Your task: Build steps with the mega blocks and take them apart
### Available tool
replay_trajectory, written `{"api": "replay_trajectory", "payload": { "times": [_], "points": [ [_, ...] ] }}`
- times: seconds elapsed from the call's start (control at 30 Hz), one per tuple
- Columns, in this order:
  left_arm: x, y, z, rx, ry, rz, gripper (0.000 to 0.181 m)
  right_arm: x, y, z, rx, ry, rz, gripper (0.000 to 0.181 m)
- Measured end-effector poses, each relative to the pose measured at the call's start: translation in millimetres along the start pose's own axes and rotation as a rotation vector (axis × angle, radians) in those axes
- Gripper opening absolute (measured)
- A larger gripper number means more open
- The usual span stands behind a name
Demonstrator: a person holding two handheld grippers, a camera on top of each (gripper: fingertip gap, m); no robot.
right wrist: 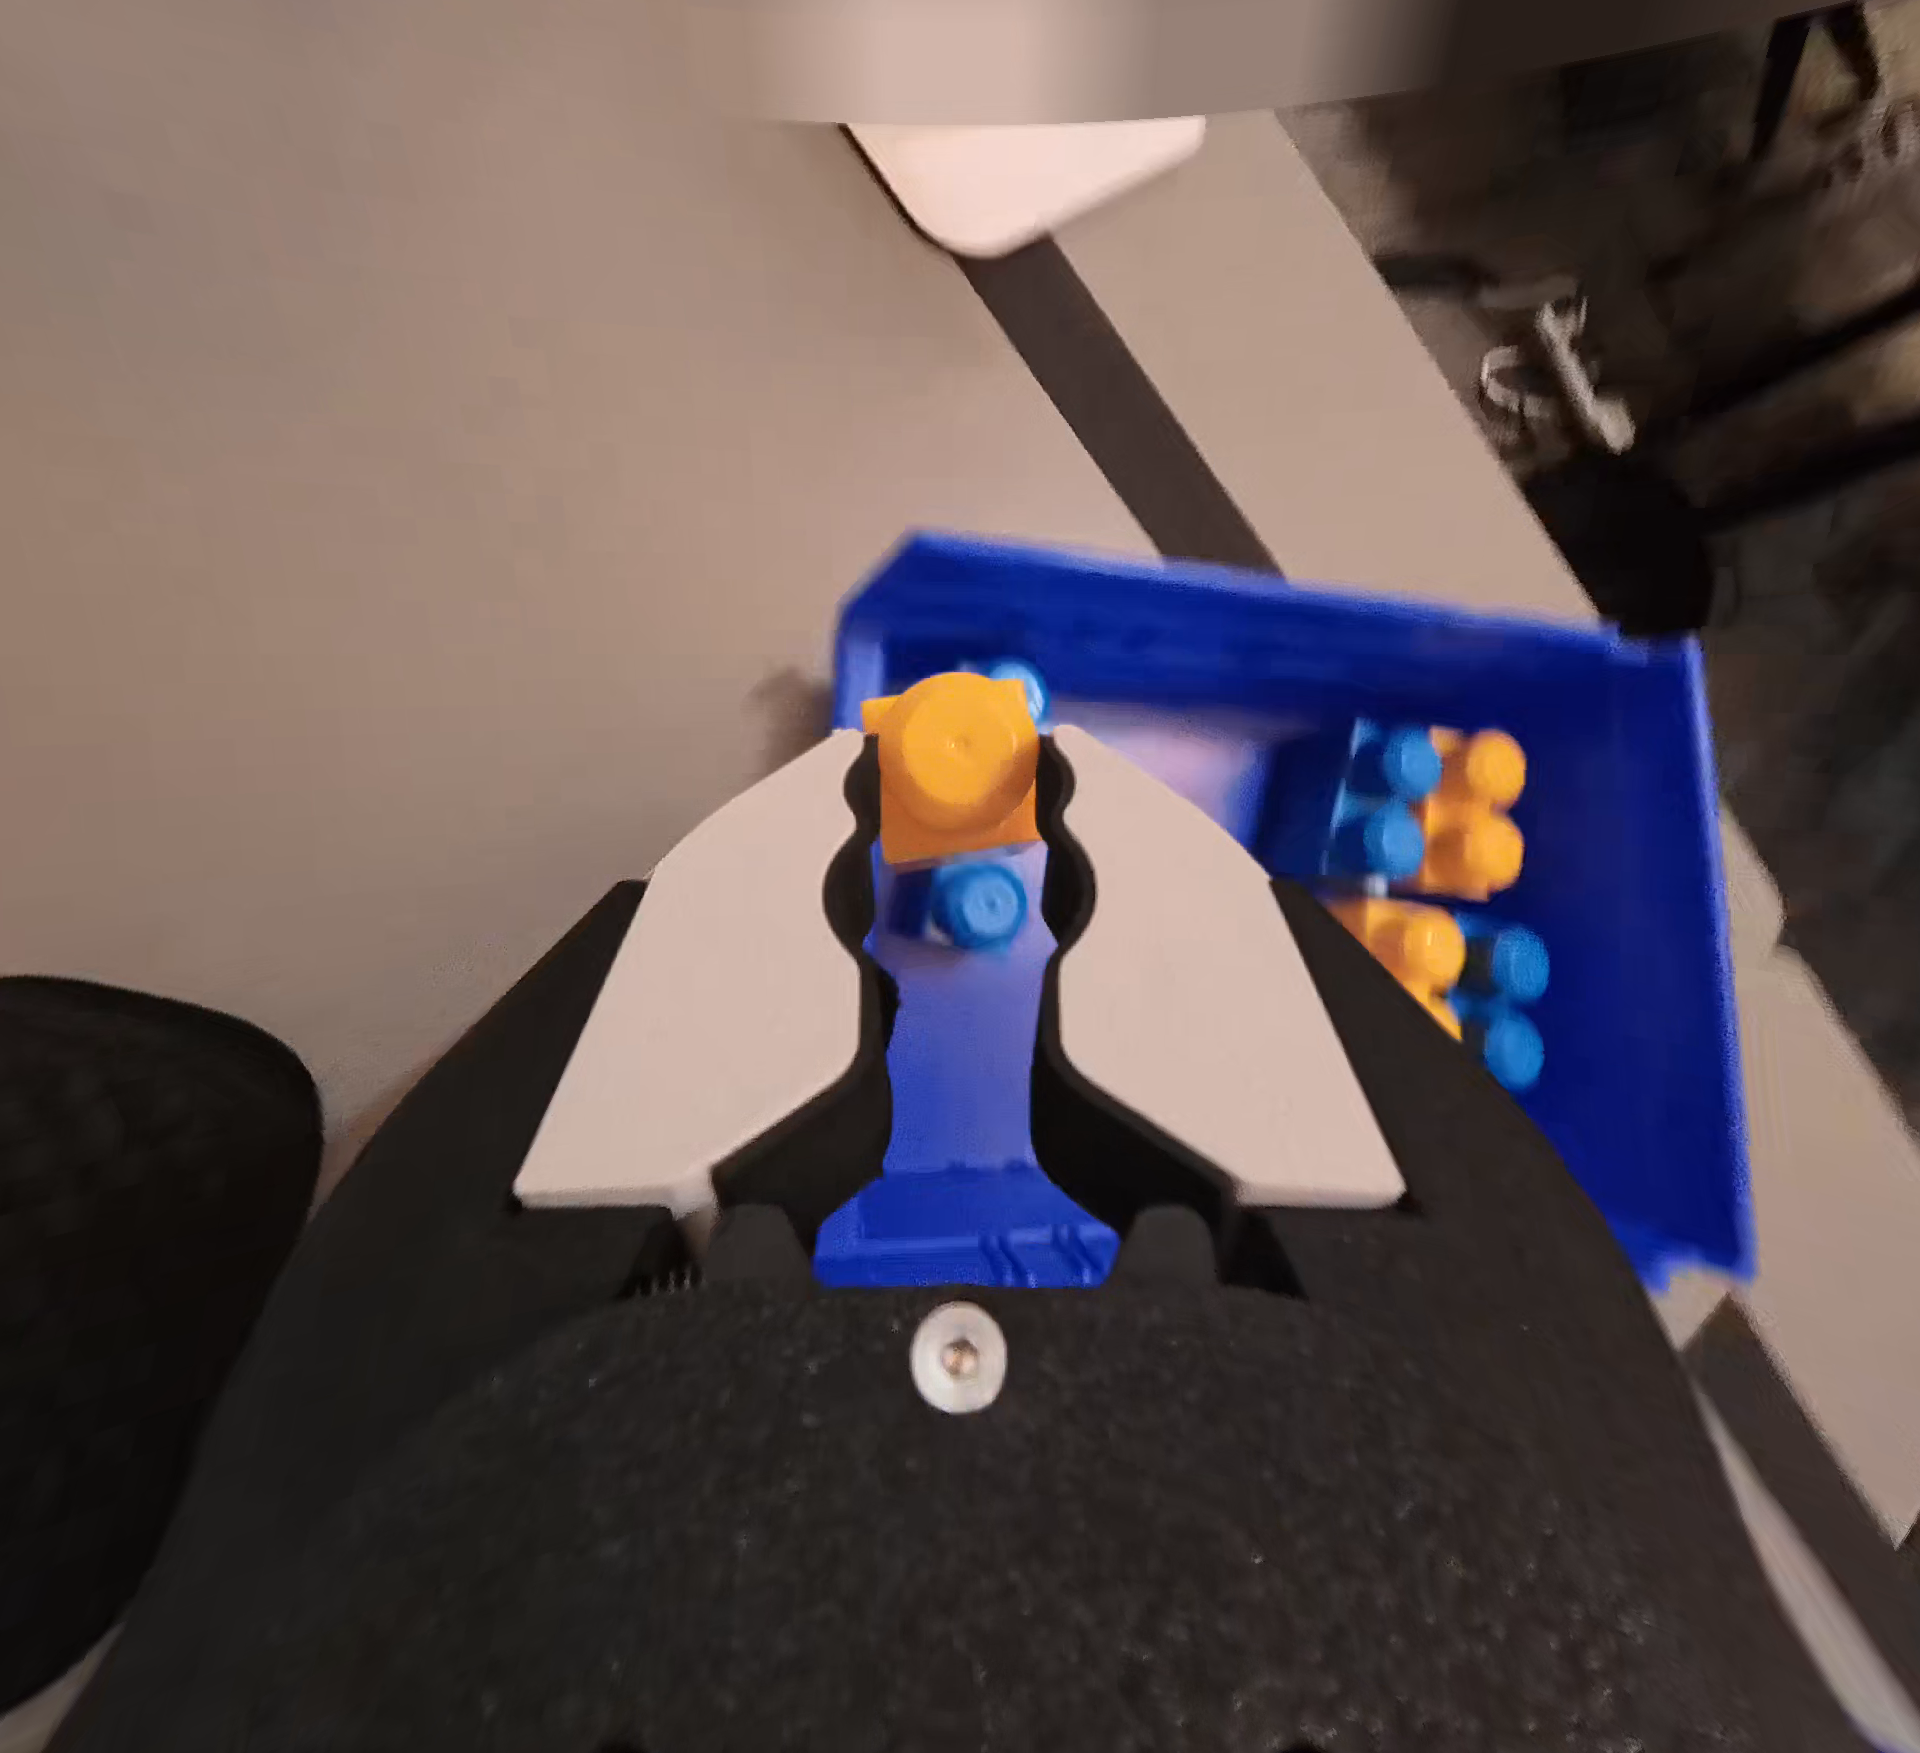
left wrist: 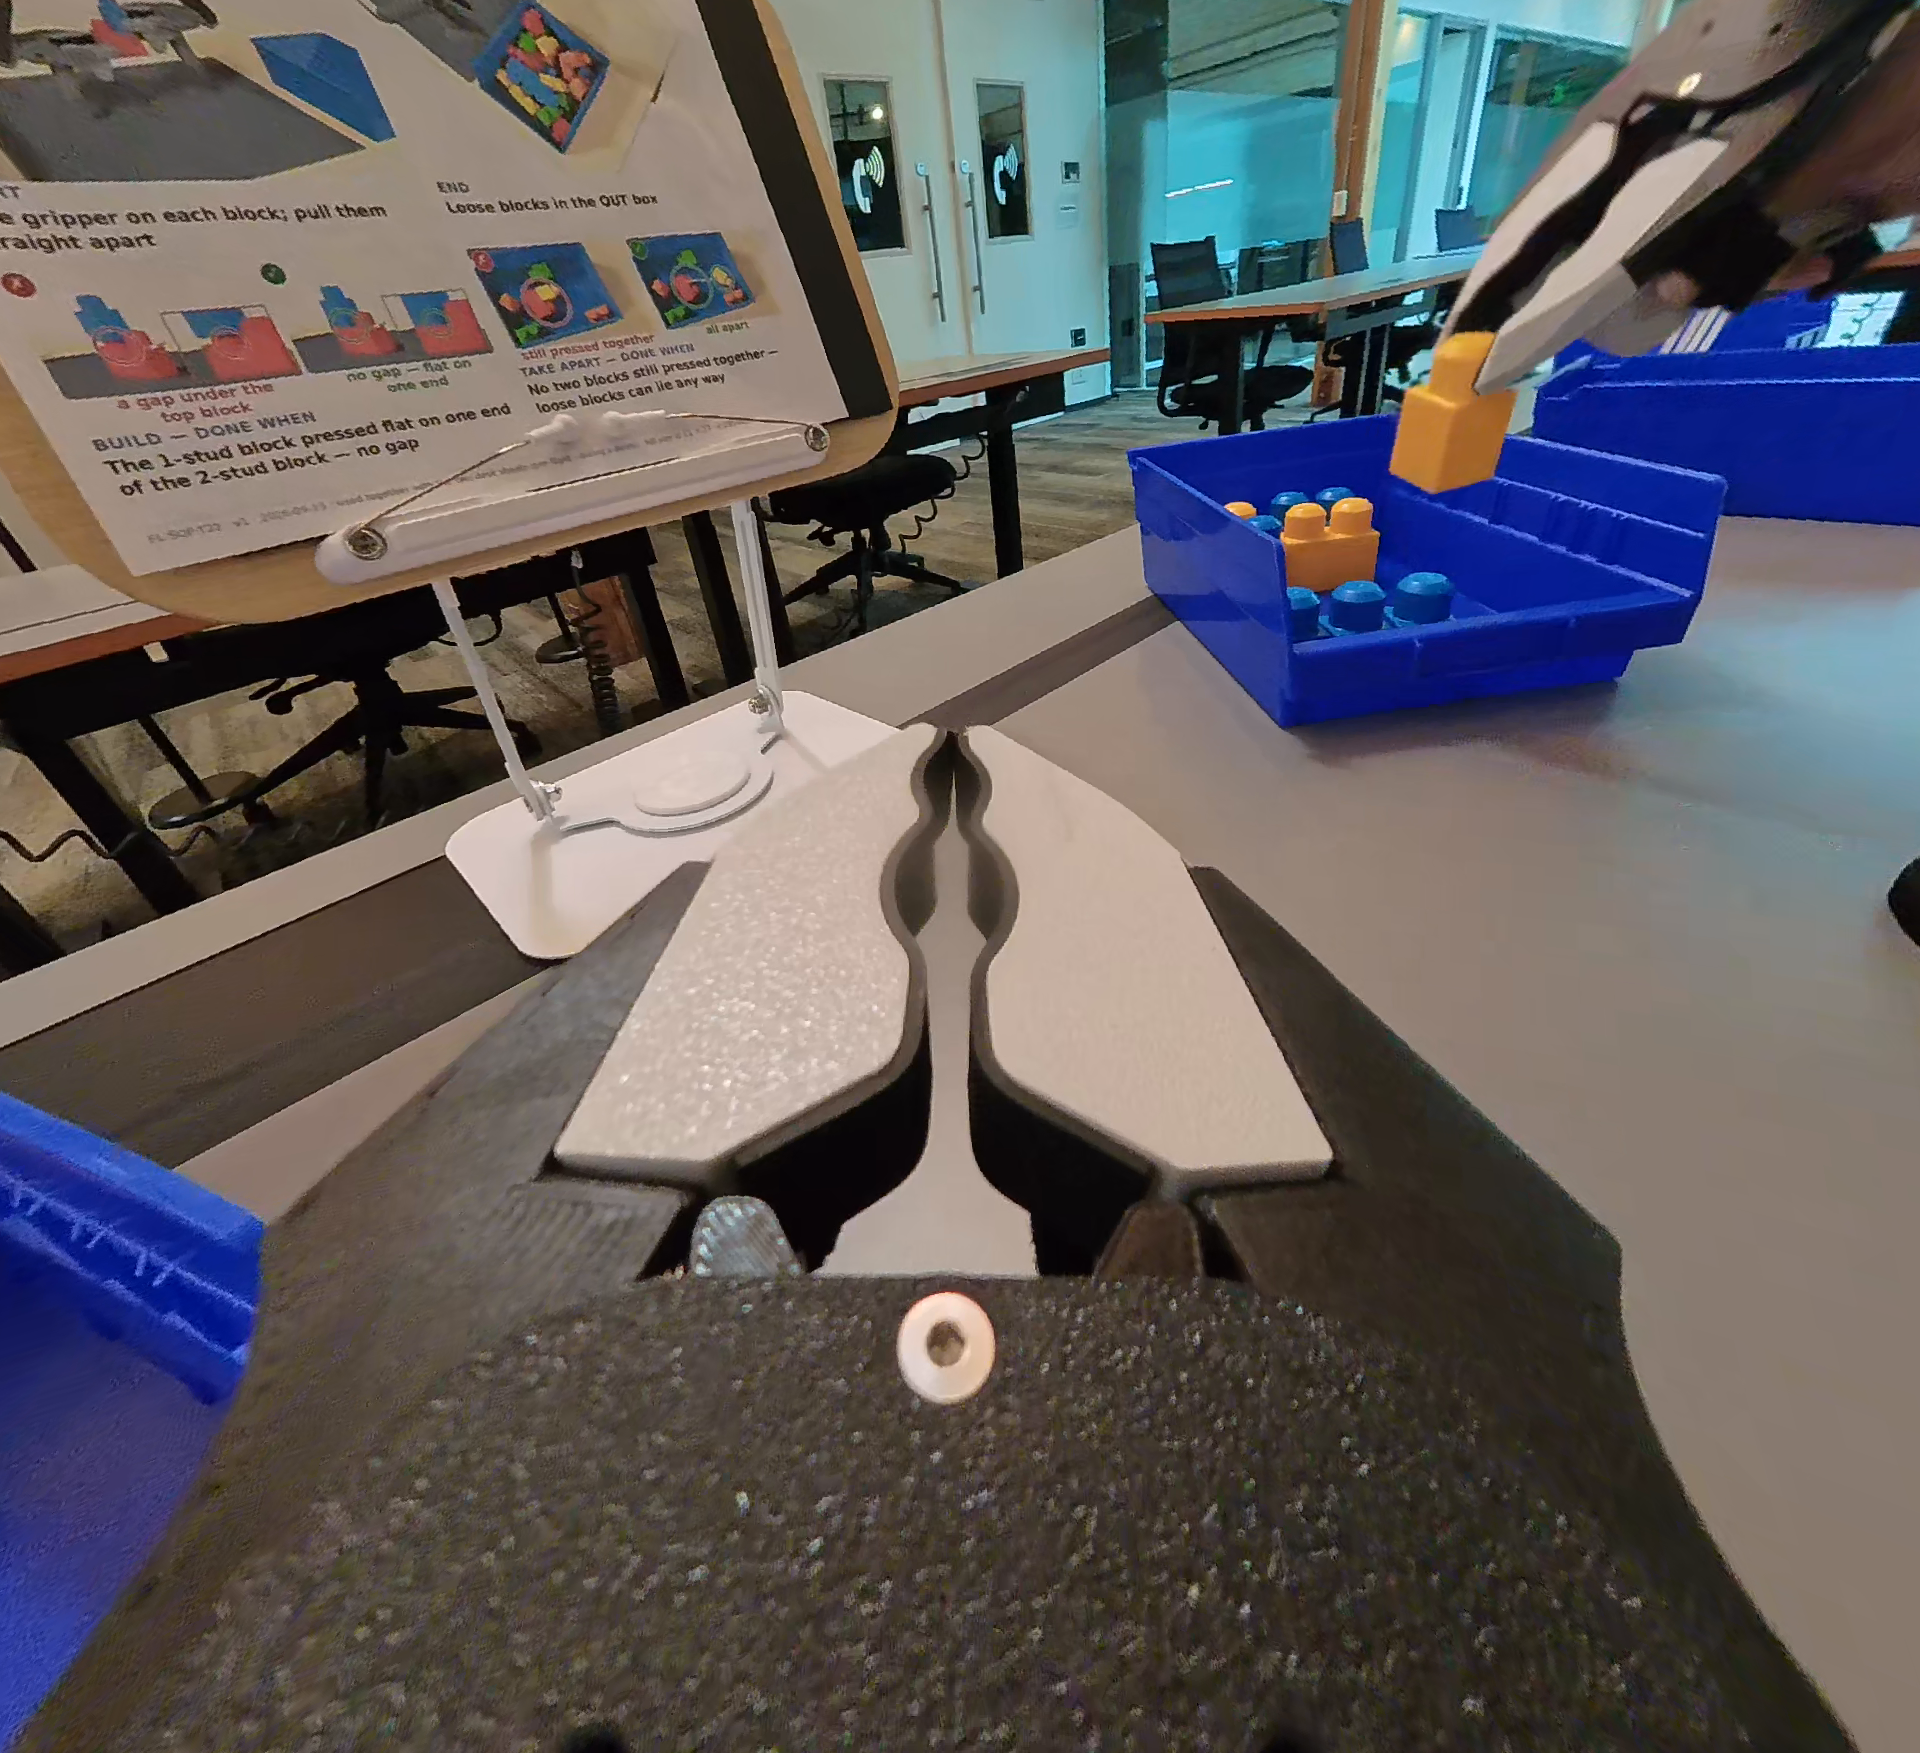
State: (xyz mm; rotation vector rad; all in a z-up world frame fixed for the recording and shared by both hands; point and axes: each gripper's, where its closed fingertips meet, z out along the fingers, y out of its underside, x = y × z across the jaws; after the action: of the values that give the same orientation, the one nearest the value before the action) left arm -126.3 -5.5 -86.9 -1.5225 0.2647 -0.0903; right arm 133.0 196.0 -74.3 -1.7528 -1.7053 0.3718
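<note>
A bin (left wrist: 1455, 664) stood on the table (left wrist: 1351, 924), with loose blocks (left wrist: 1330, 550) inside it. One block (left wrist: 1449, 430) hung above the bin's back wall. A stand (left wrist: 623, 810) stood left of the bin.

A: The right gripper (right wrist: 956, 747) is showing grainy matt black plastic on its body and smooth pale grey plates on its fingers (right wrist: 1164, 955). The orange one-stud block (right wrist: 956, 784) is looking like smooth plastic with a soft sheen.

B: The left gripper (left wrist: 954, 747) is looking much the same, its grey plates finely speckled. The blue bin (left wrist: 1455, 654) is showing ridged plastic walls, the table (left wrist: 1558, 924) is reading as smooth matt grey, and the instruction sheet (left wrist: 343, 176) is looking like printed paper on a white stand (left wrist: 623, 830) of smooth metal or plastic.
</note>
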Motion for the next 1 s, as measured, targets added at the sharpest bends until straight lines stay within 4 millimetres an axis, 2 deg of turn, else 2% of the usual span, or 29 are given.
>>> {"api": "replay_trajectory", "payload": {
  "times": [0.13, 0.27, 0.33, 0.47, 0.67, 0.8, 1.0],
  "points": [
    [0, 1, 0, -0.002, 0.000, 0.002, 0.000, 28, 51, 8, -0.044, 0.103, 0.255, 0.028],
    [-1, 5, 1, -0.011, -0.004, -0.008, 0.000, 27, 78, 18, -0.018, 0.244, 0.520, 0.028],
    [-2, 6, 2, -0.013, -0.003, -0.018, 0.000, 24, 85, 20, -0.043, 0.320, 0.543, 0.029],
    [-2, 6, 1, -0.011, 0.000, -0.023, 0.000, 24, 84, 19, -0.094, 0.392, 0.509, 0.028],
    [-6, -1, -3, 0.010, -0.011, -0.025, 0.000, 32, 97, 14, -0.198, 0.405, 0.532, 0.028],
    [-9, -1, -3, 0.012, -0.018, -0.035, 0.000, 25, 105, 25, -0.239, 0.412, 0.579, 0.028],
    [-11, -2, -4, 0.013, -0.017, -0.040, 0.000, 22, 120, 40, -0.252, 0.485, 0.741, 0.028]
  ]
}}
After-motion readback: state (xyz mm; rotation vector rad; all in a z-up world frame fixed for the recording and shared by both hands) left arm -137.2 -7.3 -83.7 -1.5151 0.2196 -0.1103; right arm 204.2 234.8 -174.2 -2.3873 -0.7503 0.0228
